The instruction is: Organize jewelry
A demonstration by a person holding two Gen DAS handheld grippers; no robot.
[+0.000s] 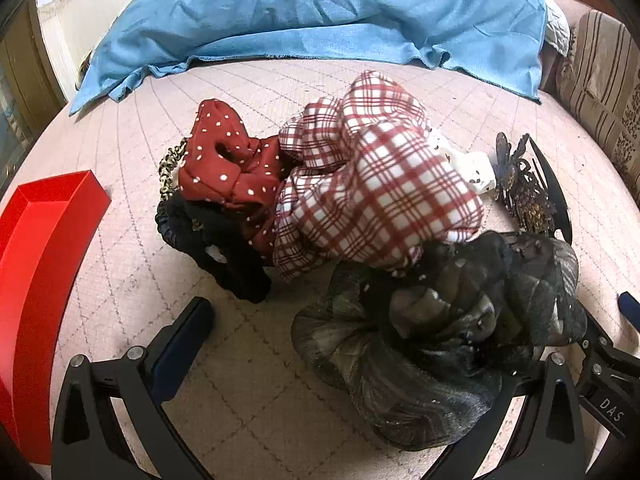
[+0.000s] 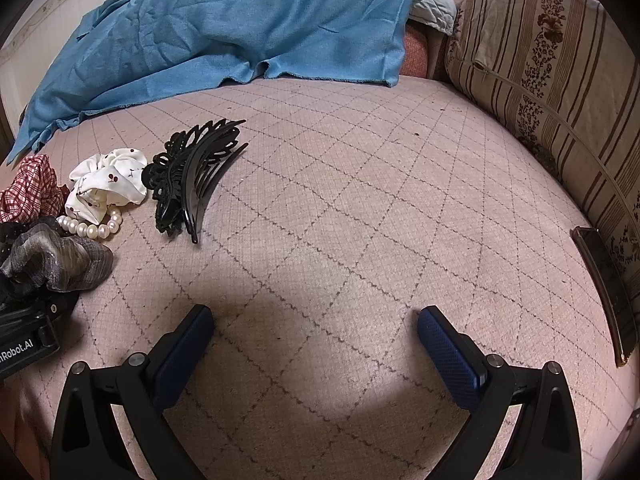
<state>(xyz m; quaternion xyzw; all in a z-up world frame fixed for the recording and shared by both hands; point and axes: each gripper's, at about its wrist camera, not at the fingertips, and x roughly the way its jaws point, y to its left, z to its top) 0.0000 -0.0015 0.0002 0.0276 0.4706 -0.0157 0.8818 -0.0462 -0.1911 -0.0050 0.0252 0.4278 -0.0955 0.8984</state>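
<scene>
A pile of hair accessories lies on the pink quilted bed. In the left wrist view I see a red polka-dot scrunchie (image 1: 228, 160), a red-and-white plaid scrunchie (image 1: 376, 196), a black scrunchie (image 1: 216, 240), a gold chain (image 1: 170, 168), a dark sheer scrunchie (image 1: 440, 332) and a black claw clip (image 1: 528, 188). My left gripper (image 1: 360, 328) is open, with the dark sheer scrunchie over its right finger. My right gripper (image 2: 316, 324) is open and empty over bare bed. The right wrist view shows the clip (image 2: 192, 176), a white cherry scrunchie (image 2: 108, 184) and a pearl bracelet (image 2: 94, 228).
A red tray (image 1: 36, 264) stands at the left. A blue blanket (image 1: 320, 12) lies across the back. A striped cushion (image 2: 552, 92) and a dark flat object (image 2: 608, 292) are at the right. The left gripper's body (image 2: 24, 332) shows at the right view's left edge.
</scene>
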